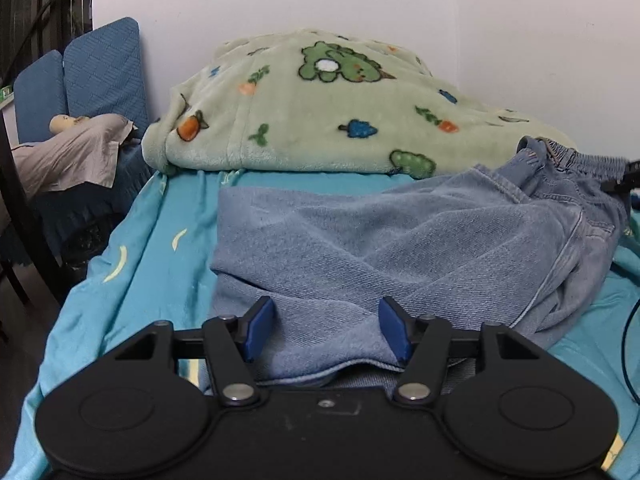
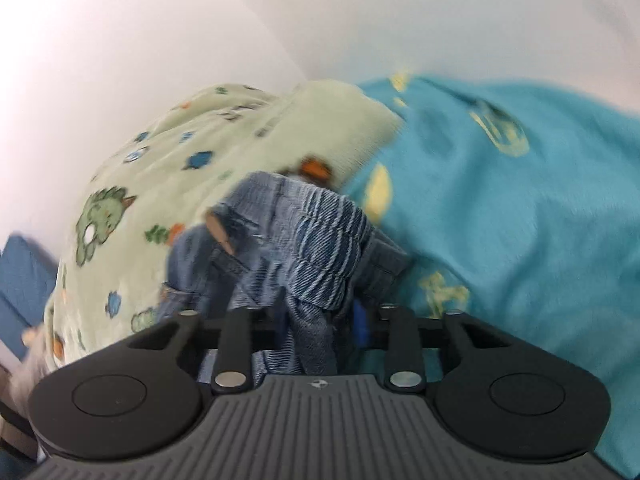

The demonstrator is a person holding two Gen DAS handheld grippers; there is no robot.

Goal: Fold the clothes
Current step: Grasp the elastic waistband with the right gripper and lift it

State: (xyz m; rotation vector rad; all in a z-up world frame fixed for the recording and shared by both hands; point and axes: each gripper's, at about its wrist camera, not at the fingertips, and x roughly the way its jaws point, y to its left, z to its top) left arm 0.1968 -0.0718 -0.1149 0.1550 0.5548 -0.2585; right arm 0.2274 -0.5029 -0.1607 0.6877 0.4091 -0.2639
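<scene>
Denim jeans lie partly folded on the bed, in front of a green fleece blanket. Left tongs stand wide over the near hem, gripping nothing. Right tongs pinch the bunched waistband, lifted, likely to carry it across for a fold. No readable label or writing shows.

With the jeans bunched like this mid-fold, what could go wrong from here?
The right tool grips only a bunched bit of waistband; the jeans could slip out. The left tool is open, so nothing pins the lower edge and the fold may drag askew. The waistband lies against the blanket and might snag it.
</scene>
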